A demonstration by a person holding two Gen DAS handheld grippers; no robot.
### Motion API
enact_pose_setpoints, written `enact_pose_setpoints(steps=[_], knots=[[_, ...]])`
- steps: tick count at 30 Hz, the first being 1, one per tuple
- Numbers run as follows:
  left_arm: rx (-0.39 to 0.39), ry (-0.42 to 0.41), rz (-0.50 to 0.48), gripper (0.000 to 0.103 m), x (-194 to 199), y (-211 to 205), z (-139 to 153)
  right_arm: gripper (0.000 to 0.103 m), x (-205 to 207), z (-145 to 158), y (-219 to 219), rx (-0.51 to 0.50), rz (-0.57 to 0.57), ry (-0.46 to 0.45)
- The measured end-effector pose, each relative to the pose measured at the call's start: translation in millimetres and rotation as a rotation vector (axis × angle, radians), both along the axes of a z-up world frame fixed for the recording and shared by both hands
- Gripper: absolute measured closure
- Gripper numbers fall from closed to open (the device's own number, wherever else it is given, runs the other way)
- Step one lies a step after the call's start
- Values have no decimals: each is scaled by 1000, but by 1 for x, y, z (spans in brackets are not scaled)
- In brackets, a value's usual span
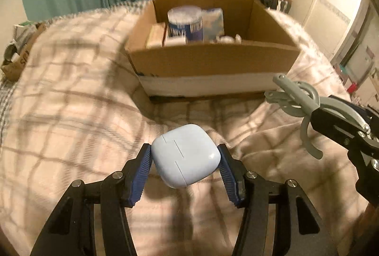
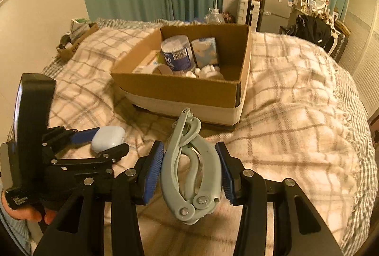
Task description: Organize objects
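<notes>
Glossy smooth plastic case (image 1: 186,156), matt grey plastic tool (image 2: 191,175), plain brown cardboard box (image 2: 189,90), soft cloth blanket (image 1: 71,102).

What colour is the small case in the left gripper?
Pale blue case; clearest in the left wrist view.

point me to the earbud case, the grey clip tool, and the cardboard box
earbud case (image 1: 186,155), left wrist view, middle of its top face.
grey clip tool (image 2: 191,170), right wrist view, on its central arm.
cardboard box (image 2: 180,90), right wrist view, near outer wall.

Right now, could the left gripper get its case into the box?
Probably yes. The left gripper holds the case above the blanket, and the open-topped box sits straight ahead with nothing between.
</notes>
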State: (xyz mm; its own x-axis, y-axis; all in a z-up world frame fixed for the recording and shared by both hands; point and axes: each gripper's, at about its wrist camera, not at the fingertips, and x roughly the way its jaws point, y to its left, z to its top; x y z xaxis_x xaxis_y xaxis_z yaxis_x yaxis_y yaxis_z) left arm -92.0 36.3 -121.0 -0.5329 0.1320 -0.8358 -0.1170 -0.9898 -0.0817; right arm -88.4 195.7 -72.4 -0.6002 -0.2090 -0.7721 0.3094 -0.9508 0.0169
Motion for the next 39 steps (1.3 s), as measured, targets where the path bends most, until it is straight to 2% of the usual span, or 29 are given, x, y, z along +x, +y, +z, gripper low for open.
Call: enact_pose_setpoints(steps=[3,6,7,8,10,11,14,18,19,21,22,23,27,29,31,36,39], knots=[[10,62,7,46,5,-9,21,58,14,21,4,-47,11,27],[35,115,10,46,10,-13,44,60,24,46,0,-10,8,84],[38,132,9,46,11,-15,53,88,24,52,-2,-2,8,98],[37,161,5,46,10,-16,62,94,24,60,-3,1,15,106],[33,191,-1,46,10,-12,77,96,22,76,-7,7,22,130],[33,202,-3,46,8,-12,82,101,21,81,-10,30,26,143],[28,219,-12,46,8,-12,93,102,11,83,-19,57,41,139],[-6,207,-5,46,8,-16,80,101,4,58,-20,103,18,97],[-9,197,-2,46,8,-18,73,101,4,49,-18,114,11,76],[-11,159,11,46,9,-24,54,89,5,28,-16,133,3,31],[-11,149,16,46,9,-27,47,70,7,20,-15,142,-5,12],[-12,138,21,46,10,-29,39,59,10,12,-14,147,-8,-1],[-26,105,19,46,17,-34,18,55,28,-12,-17,141,13,-49],[-17,101,15,46,19,-36,14,45,33,-26,-24,149,35,-96],[-9,101,14,46,20,-38,15,45,33,-43,-32,164,60,-152],[0,104,30,46,23,-45,14,45,23,-62,-51,198,108,-210],[14,94,40,46,24,-51,12,44,15,-81,-66,270,134,-255]])
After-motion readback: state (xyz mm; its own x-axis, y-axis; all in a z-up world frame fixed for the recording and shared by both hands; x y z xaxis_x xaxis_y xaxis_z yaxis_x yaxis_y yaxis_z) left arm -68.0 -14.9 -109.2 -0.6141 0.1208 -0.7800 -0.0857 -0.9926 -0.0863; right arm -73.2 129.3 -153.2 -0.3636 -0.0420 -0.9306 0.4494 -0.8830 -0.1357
